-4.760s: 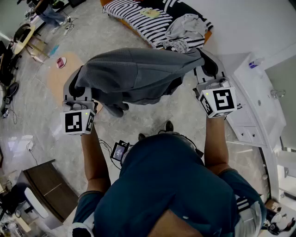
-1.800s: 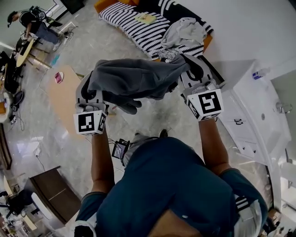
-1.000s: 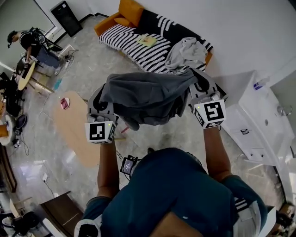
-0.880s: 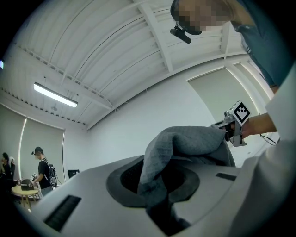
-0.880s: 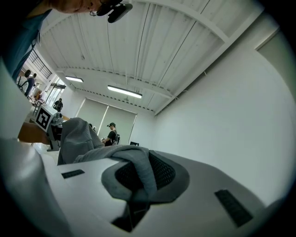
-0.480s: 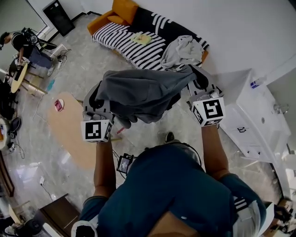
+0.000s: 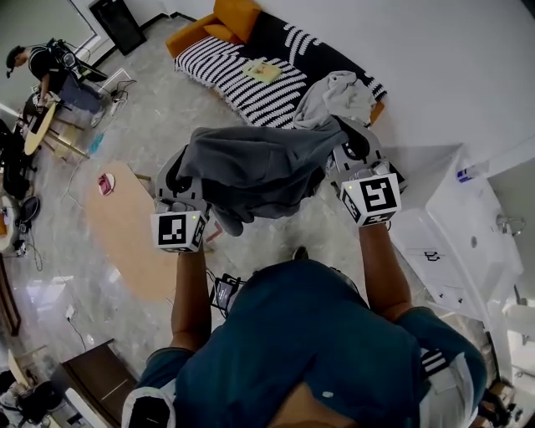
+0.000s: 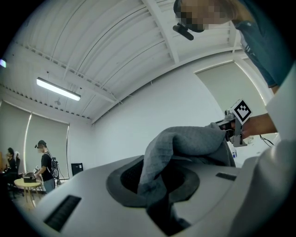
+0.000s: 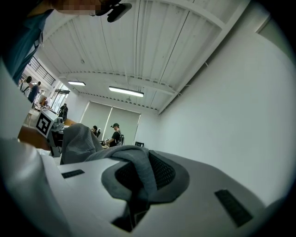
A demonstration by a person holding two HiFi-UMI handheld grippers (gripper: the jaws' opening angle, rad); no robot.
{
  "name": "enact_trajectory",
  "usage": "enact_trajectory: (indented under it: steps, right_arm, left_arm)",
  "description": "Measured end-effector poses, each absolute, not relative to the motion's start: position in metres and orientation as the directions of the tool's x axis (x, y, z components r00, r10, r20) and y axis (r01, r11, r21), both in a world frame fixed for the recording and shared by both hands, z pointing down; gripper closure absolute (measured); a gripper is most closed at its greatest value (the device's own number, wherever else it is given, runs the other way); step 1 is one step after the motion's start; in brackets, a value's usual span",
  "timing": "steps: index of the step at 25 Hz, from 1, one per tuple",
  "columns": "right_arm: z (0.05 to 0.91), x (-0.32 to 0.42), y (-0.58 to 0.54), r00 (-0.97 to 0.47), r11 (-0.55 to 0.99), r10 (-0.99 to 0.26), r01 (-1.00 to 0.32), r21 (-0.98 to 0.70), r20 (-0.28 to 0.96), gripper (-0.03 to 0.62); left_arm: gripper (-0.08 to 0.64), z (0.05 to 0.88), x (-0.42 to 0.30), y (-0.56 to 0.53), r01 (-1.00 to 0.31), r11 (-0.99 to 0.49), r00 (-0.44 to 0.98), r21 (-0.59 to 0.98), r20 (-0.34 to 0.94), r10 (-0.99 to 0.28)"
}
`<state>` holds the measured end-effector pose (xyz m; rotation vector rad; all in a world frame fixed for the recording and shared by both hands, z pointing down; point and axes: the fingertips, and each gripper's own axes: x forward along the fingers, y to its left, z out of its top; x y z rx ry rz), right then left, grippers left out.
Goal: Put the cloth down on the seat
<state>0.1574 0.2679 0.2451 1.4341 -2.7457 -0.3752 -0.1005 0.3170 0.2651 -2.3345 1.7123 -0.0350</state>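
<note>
A grey cloth [image 7: 259, 165] hangs stretched in the air between my two grippers, above the floor in front of the striped sofa seat [image 7: 251, 73]. My left gripper [image 7: 180, 174] is shut on the cloth's left end. In the left gripper view a fold of cloth [image 8: 178, 146] runs down into the jaws. My right gripper [image 7: 349, 152] is shut on the right end, and cloth [image 9: 135, 167] is pinched between its jaws too. The fingertips are hidden under the fabric in the head view.
A pale grey garment [image 7: 336, 94] lies on the sofa's right end, with an orange cushion [image 7: 236, 12] at its left end. A wooden low table [image 7: 121, 226] stands on the left and a white cabinet [image 7: 451, 242] on the right. People work at the far left [image 7: 50, 63].
Both grippers have carried the cloth across the floor nearer to the sofa. The grips on the cloth look unchanged.
</note>
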Motion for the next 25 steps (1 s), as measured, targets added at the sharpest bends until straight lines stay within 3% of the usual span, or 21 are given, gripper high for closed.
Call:
enact_trajectory:
  steps: [13,25]
  right_arm:
    - [0.255,0.191,0.211,-0.629,0.607,-0.770,-0.773,0.187,-0.102,0.560]
    - [0.251,0.156,0.180,-0.582,0.557,-0.810,-0.804,0.209,-0.078,0.560]
  left_arm:
    - [0.499,0.265,-0.057,0.272,-0.939,-0.233,0.270,-0.253,-0.119,-0.956]
    - [0.499,0.263,-0.111,0.230,-0.937,-0.264,0.297,-0.228,-0.123,-0.947]
